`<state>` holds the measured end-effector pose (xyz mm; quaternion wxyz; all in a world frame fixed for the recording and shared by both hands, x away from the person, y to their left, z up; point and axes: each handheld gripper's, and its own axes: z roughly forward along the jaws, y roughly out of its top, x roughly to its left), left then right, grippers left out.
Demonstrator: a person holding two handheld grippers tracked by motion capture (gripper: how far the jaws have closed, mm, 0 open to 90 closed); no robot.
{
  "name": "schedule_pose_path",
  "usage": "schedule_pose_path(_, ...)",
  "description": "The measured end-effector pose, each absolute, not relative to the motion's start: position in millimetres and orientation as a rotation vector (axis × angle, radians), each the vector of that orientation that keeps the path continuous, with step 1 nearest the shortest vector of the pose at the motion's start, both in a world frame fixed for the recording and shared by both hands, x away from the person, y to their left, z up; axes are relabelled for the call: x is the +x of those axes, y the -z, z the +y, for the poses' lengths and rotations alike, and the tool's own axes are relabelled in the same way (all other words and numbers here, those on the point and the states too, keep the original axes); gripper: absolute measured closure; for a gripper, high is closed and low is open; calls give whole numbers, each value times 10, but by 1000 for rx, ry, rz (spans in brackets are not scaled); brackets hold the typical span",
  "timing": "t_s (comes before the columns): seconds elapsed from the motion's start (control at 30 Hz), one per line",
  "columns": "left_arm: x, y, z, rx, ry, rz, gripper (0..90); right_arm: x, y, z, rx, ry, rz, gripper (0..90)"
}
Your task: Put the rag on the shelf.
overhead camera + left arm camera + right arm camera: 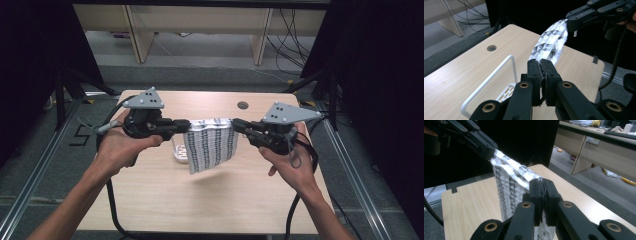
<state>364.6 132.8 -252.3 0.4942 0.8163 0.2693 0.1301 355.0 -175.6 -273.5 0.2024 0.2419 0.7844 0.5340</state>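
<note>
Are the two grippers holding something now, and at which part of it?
Yes. Both hold one patterned cloth: the left gripper is shut on its upper left corner and the right gripper on its upper right corner. The cloth hangs between them above the table.

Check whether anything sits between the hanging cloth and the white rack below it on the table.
Nothing visible does. The patterned cloth hangs stretched between the left claw and right claw, both shut on its top corners. The white rack stands on the table under its left part, with open air between them.
</note>
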Motion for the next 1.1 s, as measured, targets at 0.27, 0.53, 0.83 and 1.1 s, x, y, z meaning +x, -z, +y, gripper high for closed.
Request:
schedule_pose_path(0.27, 3820, 2526, 1495, 1947, -342, 723, 860, 3794, 2738, -1545, 682, -1508, 2189, 876)
schedule_pose_path(0.53, 3969, 2488, 1609, 1931, -352, 773, 860, 3967, 2730, -1416, 686, -1505, 2215, 876)
schedule_pose_path(0.83, 4199, 2510, 1624, 1899, -347, 831, 860, 4141, 2726, -1319, 731, -1495, 2215, 876)
schedule_pose_path(1.1, 4449, 2507, 1576, 1870, -347, 876, 860, 4384, 2683, -1308, 799, -1486, 2199, 875)
